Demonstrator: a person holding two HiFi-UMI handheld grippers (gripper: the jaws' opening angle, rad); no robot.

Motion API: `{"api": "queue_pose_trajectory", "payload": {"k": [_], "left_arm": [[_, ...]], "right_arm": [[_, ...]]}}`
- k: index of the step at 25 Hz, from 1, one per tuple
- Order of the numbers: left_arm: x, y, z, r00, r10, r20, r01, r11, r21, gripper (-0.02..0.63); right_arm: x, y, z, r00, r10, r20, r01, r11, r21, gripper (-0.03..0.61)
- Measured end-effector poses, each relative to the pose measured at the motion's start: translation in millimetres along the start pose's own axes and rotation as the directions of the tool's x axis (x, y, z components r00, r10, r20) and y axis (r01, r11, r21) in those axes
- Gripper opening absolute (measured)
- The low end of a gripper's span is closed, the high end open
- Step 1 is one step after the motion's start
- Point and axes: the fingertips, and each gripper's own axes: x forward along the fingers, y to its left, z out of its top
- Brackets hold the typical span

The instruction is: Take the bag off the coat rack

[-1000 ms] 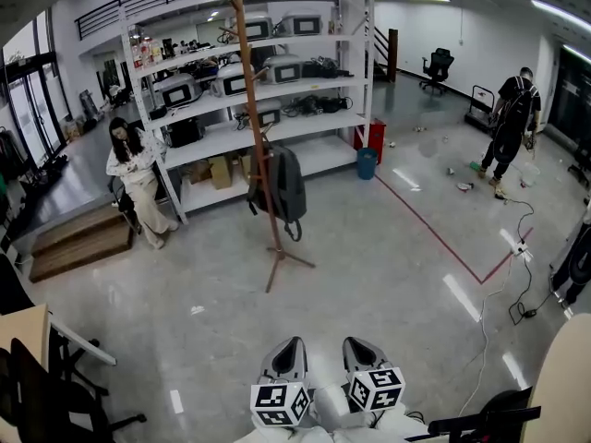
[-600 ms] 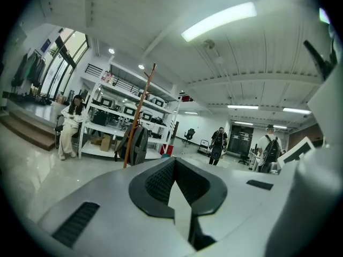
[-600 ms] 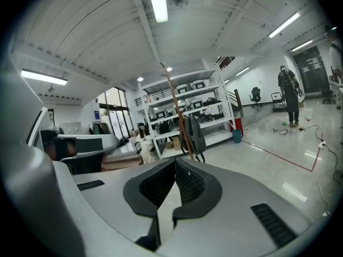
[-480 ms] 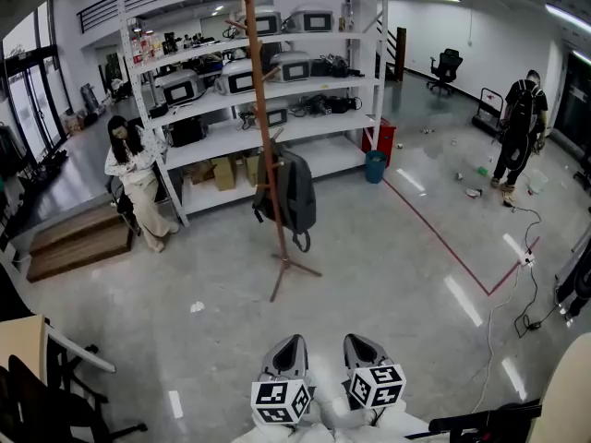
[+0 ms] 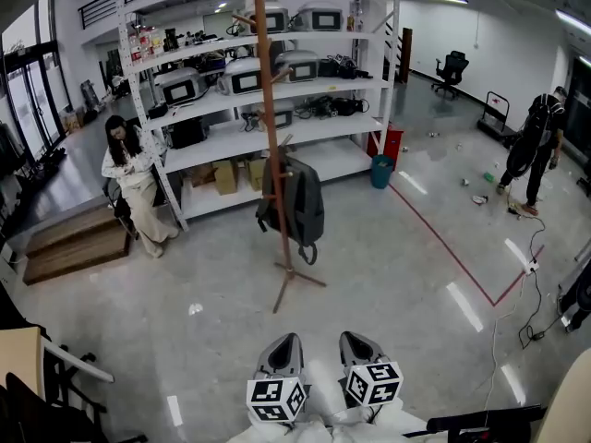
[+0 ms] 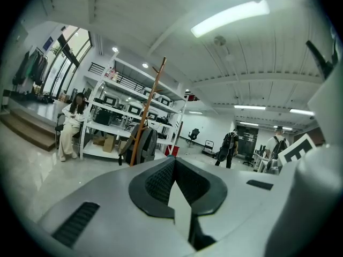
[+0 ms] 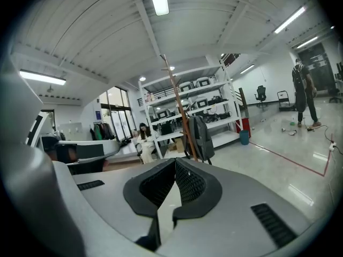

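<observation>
Head view: the coat rack (image 5: 271,127), a wooden pole on splayed feet, stands upright on the grey floor (image 5: 388,275) in front of the white shelving unit (image 5: 208,150). The bag (image 5: 299,201), a grey backpack, hangs from a low peg on the right side of the pole, clear of the floor. The left gripper (image 5: 284,339) and right gripper (image 5: 352,336) sit side by side at the lower edge of the frame, both pointing toward the rack and well apart from it. Each has its jaws together and holds nothing. A seated person (image 5: 134,187) is at the left end of the shelving. A standing person (image 5: 538,146) is near the right edge of the floor, beyond a red floor line (image 5: 443,240).

Left gripper view: the jaws of the left gripper (image 6: 174,160) are closed tip to tip with nothing between them. The coat rack (image 6: 150,106) and the hanging bag (image 6: 146,145) show beyond, left of the jaw line. The seated person (image 6: 69,126) is further left.

Right gripper view: the right gripper (image 7: 174,160) is likewise closed and empty. The coat rack (image 7: 178,101) rises just right of the jaw line, the bag (image 7: 202,137) hanging on its right side. The standing person (image 7: 301,90) is at the far right.
</observation>
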Motion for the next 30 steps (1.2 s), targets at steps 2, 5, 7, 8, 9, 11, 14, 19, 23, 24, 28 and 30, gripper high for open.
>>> {"api": "queue_pose_trajectory", "payload": {"k": [2,5,7,8,9,11,14,19,23,24,28,30], "left_arm": [[9.5,6.6,3.7,1.0,-0.004,-0.004,0.004,1.0,-0.001,0.002],[22.7,13.1,9.1,1.0,-0.013,-0.004,0.013,1.0,-0.002,0.002],[29.0,15.1,8.6,1.0,-0.017,-0.011,0.017,1.0,-0.006,0.002],[31.5,15.6,7.1,1.0,-0.018,-0.017,0.018,1.0,-0.011,0.002],[33.9,15.8,5.3,0.999,-0.02,-0.026,0.019,1.0,-0.017,0.002],[39.0,16.0,1.9,0.998,-0.027,-0.05,0.026,0.999,-0.027,0.002],[47.8,17.2,-4.5,0.996,-0.039,-0.082,0.036,0.999,-0.041,0.002],[67.0,21.6,-10.8,0.996,-0.029,-0.086,0.025,0.999,-0.041,0.002],[84.4,27.2,-9.5,0.996,-0.018,-0.09,0.016,1.0,-0.021,0.002],[88.9,30.1,-8.3,0.996,-0.009,-0.092,0.008,1.0,-0.018,0.002],[111.1,43.6,-1.2,0.995,0.029,-0.093,-0.031,0.999,-0.017,0.002],[125.4,46.8,3.4,0.995,0.038,-0.09,-0.039,0.999,-0.016,0.002]], "right_arm": [[8.8,-1.8,0.9,1.0,-0.008,-0.006,0.008,1.0,0.009,0.011],[20.2,-7.4,2.7,1.0,-0.022,-0.017,0.022,0.999,0.025,0.011],[25.4,-12.0,3.9,0.999,-0.031,-0.023,0.032,0.999,0.033,0.012],[27.4,-14.4,4.7,0.999,-0.034,-0.026,0.035,0.999,0.038,0.011],[29.3,-16.5,5.9,0.999,-0.037,-0.028,0.038,0.998,0.042,0.012],[33.7,-19.7,10.2,0.999,-0.04,-0.028,0.041,0.998,0.046,0.011],[41.2,-23.8,15.5,0.999,-0.044,-0.021,0.045,0.998,0.043,0.011],[56.0,-37.5,10.8,0.998,-0.045,-0.034,0.047,0.997,0.055,0.011],[78.8,-51.2,12.9,0.998,-0.042,-0.036,0.045,0.997,0.069,0.012],[86.5,-52.9,15.9,0.999,-0.035,-0.034,0.038,0.997,0.069,0.012],[113.7,-54.0,30.5,1.0,0.007,-0.026,-0.006,0.999,0.046,0.011],[125.1,-59.8,36.4,0.999,0.015,-0.029,-0.013,0.999,0.037,0.012]]}}
